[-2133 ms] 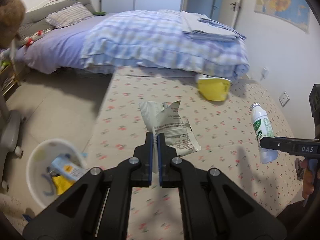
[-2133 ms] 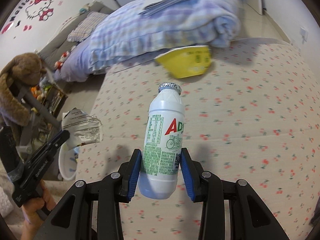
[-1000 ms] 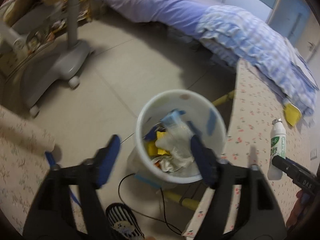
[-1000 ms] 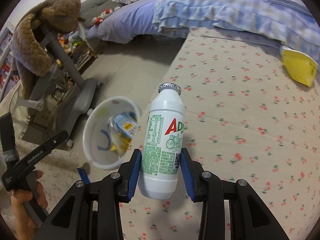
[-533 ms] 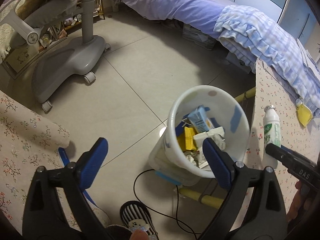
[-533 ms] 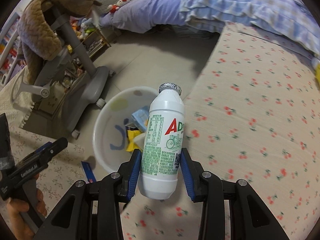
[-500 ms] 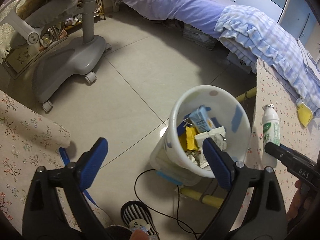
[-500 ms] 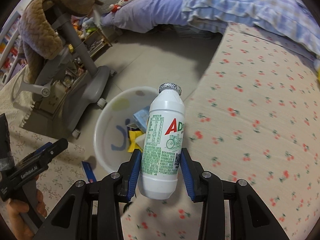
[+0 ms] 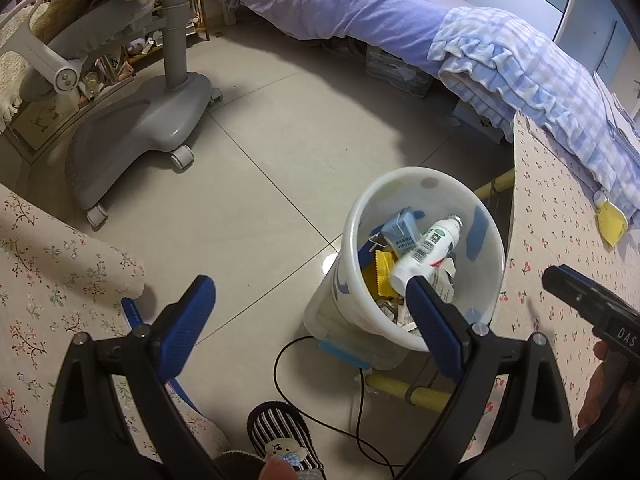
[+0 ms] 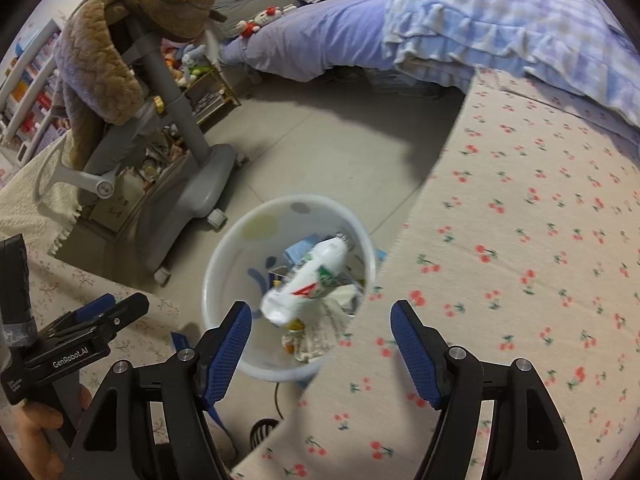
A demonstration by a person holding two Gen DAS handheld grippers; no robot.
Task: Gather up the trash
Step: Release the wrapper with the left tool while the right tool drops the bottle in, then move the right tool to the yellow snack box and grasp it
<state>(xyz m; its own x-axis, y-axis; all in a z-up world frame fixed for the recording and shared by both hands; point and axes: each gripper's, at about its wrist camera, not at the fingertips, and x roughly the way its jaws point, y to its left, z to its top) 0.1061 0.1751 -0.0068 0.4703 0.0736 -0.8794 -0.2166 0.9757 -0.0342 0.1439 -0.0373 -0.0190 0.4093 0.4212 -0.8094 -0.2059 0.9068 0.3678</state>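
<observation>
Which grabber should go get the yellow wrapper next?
Probably the right gripper: it is open, empty and already above the cherry-print tabletop, where the yellow wrapper lies. The left gripper hangs over the floor.

Both wrist views look down onto the bin (image 9: 424, 264) (image 10: 288, 280).

The grey tiled floor (image 9: 280, 152) fills the middle of the left wrist view; on it, at centre right, stands the white trash bin (image 9: 490, 304), with a black cable (image 9: 360, 400) looping just below it; at upper left rests the grey wheeled chair base (image 9: 136, 136); a striped slipper (image 9: 280, 436) sits at the bottom edge; the cherry-print table (image 9: 560, 240) rises along the right, bearing a yellow wrapper (image 9: 610, 226) near the right edge; the bed (image 9: 360, 4) spans the top.
</observation>
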